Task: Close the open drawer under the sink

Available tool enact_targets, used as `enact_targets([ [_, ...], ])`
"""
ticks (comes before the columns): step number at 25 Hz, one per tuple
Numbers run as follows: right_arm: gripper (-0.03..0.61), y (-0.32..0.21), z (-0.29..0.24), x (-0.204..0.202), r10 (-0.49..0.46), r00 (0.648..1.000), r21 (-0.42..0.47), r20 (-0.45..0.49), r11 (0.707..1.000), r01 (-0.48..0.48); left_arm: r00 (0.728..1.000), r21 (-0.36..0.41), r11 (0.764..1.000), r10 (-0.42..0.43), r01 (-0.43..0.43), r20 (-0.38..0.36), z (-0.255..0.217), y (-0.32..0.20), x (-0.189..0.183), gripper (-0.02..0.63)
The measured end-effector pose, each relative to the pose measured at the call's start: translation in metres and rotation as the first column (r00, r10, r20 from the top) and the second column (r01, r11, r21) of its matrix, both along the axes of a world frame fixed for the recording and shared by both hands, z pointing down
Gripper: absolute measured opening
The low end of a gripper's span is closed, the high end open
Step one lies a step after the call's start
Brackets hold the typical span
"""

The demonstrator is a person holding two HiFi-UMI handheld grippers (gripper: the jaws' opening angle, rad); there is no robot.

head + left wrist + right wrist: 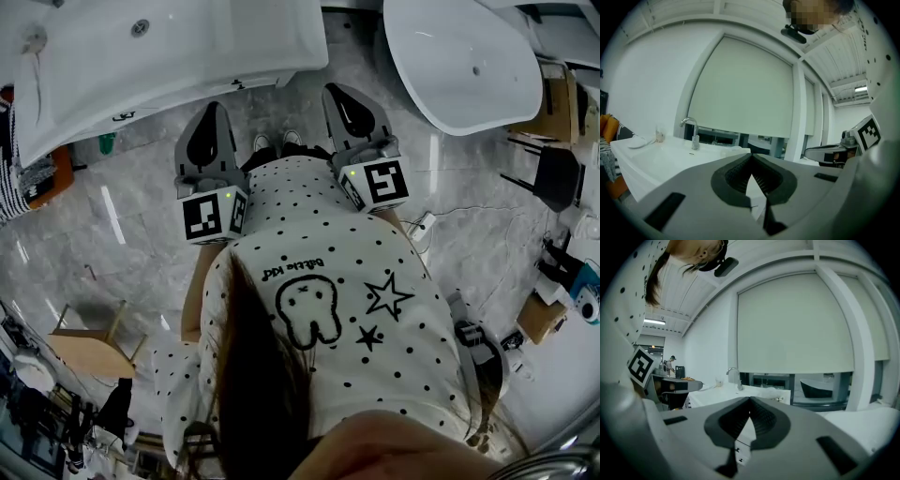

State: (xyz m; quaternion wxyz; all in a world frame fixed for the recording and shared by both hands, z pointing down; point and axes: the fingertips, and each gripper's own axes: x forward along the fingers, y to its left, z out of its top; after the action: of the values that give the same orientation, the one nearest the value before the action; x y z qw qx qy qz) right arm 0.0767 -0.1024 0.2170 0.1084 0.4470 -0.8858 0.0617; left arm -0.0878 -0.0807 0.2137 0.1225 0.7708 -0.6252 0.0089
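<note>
Two grippers, both held side by side in front of the person's chest.

Left gripper: jaws together at the tips, nothing between them.

Right gripper: the same, tips touching, empty.

One white sink ahead-left, with one faucet on it.

The drawer under the sink is hidden by the basin from above and cannot be made out in either gripper view.

One white bathtub ahead-right.

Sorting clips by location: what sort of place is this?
Probably a bathroom-fixtures showroom: a white sink with a tap, a freestanding white tub nearby, and a dark tub behind glass.
</note>
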Motion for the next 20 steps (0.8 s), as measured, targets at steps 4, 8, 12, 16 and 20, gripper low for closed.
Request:
enact_targets([
  [4,0.012,0.005,0.016,-0.013,-0.042,0.997,-0.017,-0.058,0.999,0.041,1.0,-0.014,1.0,0.008,-0.008,-0.025,0.008,0.001,-0.002,0.005],
  [8,0.012,0.012,0.021,-0.033,-0.139,0.986,-0.022,-0.091,0.99,0.138,0.999,-0.017,1.0,0.014,-0.015,-0.048,0.011,0.001,-0.002,0.005],
  [12,0.012,0.021,0.023,-0.038,-0.19,0.975,-0.02,-0.117,0.982,0.189,0.999,-0.016,1.0,0.021,-0.022,-0.024,0.007,0.007,0.006,0.005],
  [16,0.012,0.023,0.023,-0.037,-0.196,0.973,-0.023,-0.119,0.981,0.195,0.999,-0.004,0.999,0.053,-0.053,0.005,0.004,0.009,0.015,0.005],
  [20,0.012,0.026,0.025,-0.042,-0.225,0.966,-0.033,-0.13,0.974,0.222,0.997,-0.008,0.997,0.071,-0.071,0.017,0.005,0.01,0.021,0.005],
])
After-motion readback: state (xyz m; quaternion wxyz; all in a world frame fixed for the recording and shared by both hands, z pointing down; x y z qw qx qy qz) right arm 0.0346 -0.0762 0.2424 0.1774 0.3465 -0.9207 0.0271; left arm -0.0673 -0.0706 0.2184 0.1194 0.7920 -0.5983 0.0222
